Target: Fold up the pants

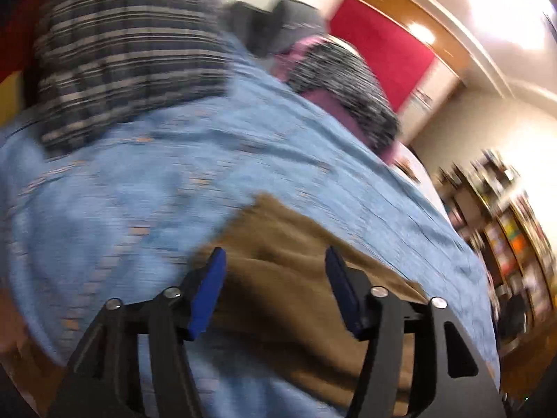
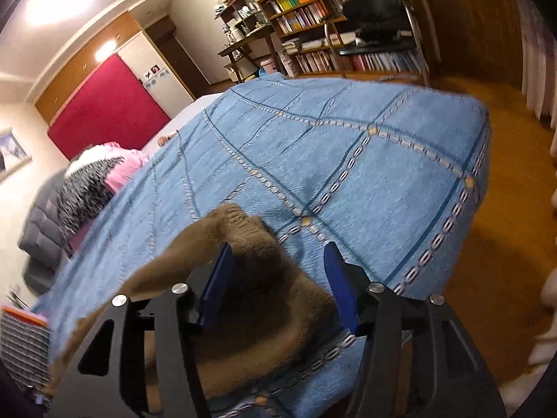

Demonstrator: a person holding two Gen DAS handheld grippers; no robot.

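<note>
The brown pants (image 1: 296, 271) lie on a light blue bedspread (image 1: 156, 181). In the left wrist view, which is blurred, my left gripper (image 1: 275, 261) is open just above the brown cloth, its blue pads on either side of it. In the right wrist view the pants (image 2: 257, 285) are bunched up in a raised fold on the bedspread (image 2: 348, 160). My right gripper (image 2: 278, 257) is open, with the bunched cloth between its blue pads and touching the left one.
A dark striped garment (image 1: 128, 52) and a grey-and-pink pile (image 1: 341, 80) lie at the far side of the bed. The pile (image 2: 90, 181) also shows in the right wrist view. Bookshelves (image 2: 330, 17), a chair (image 2: 376, 21) and wooden floor (image 2: 504, 244) lie beyond the bed's edge.
</note>
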